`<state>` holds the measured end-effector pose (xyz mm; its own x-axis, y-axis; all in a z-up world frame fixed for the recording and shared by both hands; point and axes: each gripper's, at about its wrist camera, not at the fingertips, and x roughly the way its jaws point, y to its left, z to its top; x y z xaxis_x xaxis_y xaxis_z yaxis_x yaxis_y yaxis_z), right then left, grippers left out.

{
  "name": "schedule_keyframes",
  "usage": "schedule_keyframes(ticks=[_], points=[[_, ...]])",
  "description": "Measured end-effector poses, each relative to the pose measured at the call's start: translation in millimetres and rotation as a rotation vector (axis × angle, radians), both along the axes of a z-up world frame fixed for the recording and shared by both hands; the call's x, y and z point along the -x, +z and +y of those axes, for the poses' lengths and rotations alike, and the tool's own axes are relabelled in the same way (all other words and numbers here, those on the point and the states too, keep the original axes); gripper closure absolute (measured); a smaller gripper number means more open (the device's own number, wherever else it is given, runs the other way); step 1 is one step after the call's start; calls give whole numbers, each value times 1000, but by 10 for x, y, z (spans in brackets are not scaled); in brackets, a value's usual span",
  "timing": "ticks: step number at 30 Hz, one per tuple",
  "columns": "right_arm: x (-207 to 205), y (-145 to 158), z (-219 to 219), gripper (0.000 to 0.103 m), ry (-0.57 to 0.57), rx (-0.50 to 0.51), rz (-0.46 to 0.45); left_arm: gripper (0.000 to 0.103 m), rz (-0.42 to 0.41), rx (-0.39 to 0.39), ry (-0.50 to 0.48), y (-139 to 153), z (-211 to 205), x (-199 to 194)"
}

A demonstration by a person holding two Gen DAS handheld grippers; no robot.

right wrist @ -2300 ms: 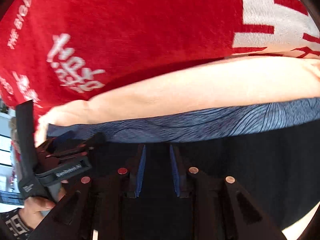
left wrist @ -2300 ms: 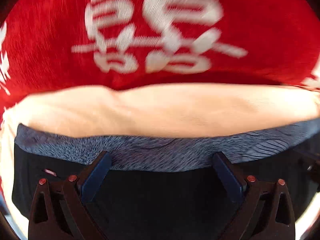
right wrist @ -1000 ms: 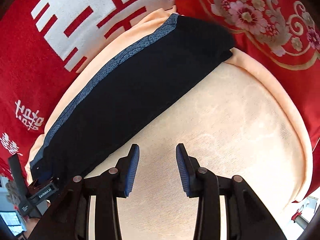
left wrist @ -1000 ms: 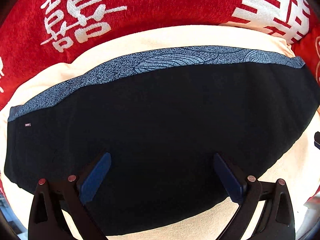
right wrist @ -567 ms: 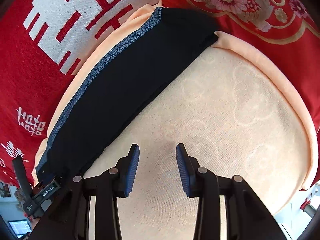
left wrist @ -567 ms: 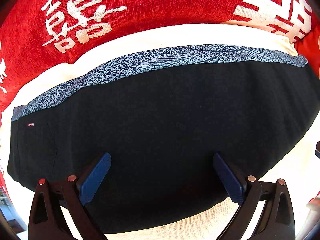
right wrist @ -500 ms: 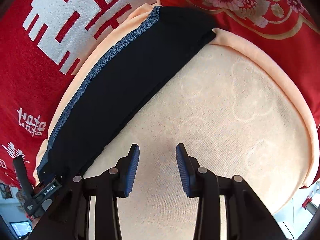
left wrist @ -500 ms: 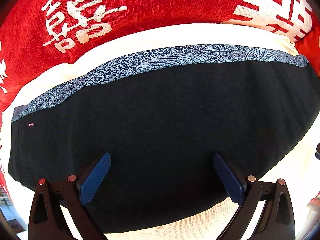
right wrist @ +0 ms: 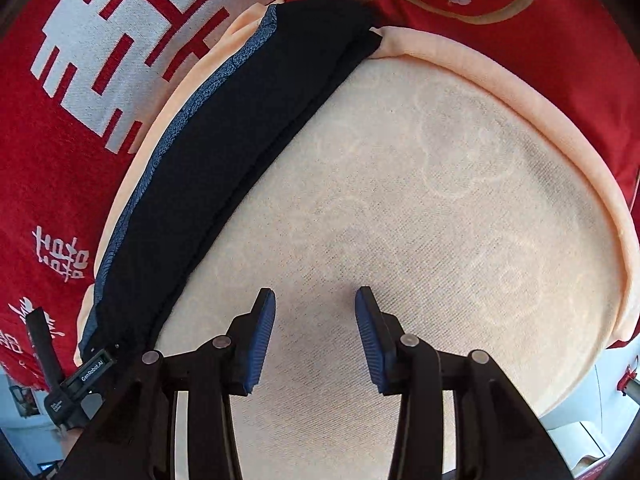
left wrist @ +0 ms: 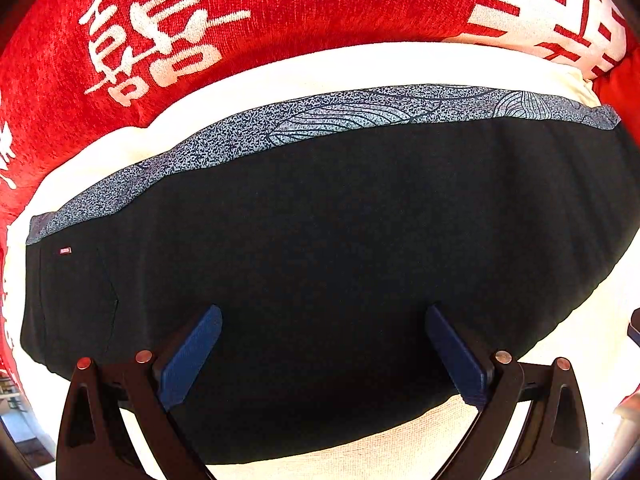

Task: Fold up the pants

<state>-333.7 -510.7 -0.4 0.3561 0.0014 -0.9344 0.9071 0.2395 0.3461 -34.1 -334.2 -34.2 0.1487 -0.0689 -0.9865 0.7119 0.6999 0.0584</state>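
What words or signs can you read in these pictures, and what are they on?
"GenRobot.AI": white print on the black left gripper, seen in the right wrist view.
White double-happiness signs "囍": woven into the red blanket.
Small red tag on the black pants: too small to read.

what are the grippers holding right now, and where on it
Nothing. The left gripper is open above the black pants, nothing between its fingers. The right gripper is open over the peach blanket, beside the pants.
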Motion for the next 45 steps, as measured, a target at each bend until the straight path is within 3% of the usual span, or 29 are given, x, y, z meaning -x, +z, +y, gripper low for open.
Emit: schedule_keyframes(ticks=[5,30,38,45], points=[[-8,6,11,51,-1,-1,-9,0,2,-5,3,-21,-12,-31],[40,8,1,47,11,-12,-46,0,-25,-38,-21,130,-111,19],[74,30,-78,47,-11,-25,-72,0,-24,-12,-49,260,-282,150],[193,127,-426,47,-100,15,-122,0,-25,38,-78,355,-582,315]])
